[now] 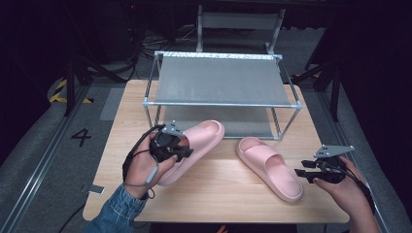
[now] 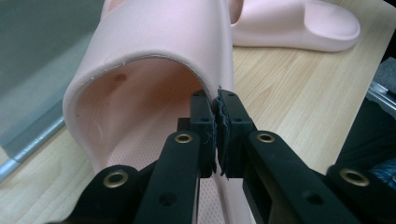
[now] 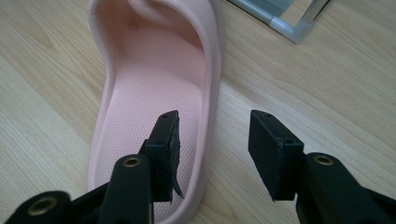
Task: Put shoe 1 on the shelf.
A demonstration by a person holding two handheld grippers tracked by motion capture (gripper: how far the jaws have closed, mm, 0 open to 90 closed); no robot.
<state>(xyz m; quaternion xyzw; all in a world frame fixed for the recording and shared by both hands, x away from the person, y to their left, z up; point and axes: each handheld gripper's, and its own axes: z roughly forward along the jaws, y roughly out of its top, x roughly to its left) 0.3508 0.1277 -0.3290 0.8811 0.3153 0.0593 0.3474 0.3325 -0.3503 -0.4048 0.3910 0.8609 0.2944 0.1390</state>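
Left gripper has one pink slipper by its side wall; the other slipper lies flat by the right gripper.

Here in the left gripper view the two black jaws are clamped tight on the edge of the left slipper, just where the strap meets the sole, with the strap arching over to the left. From the high view that slipper sits near the front of the metal shoe rack, its toe end towards the lower shelf. Over on the right, the jaws stand wide apart and grasp nothing: in the right gripper view the heel of the second slipper lies beneath the left jaw, resting on the wooden table. The two slippers are apart, side by side on the table.
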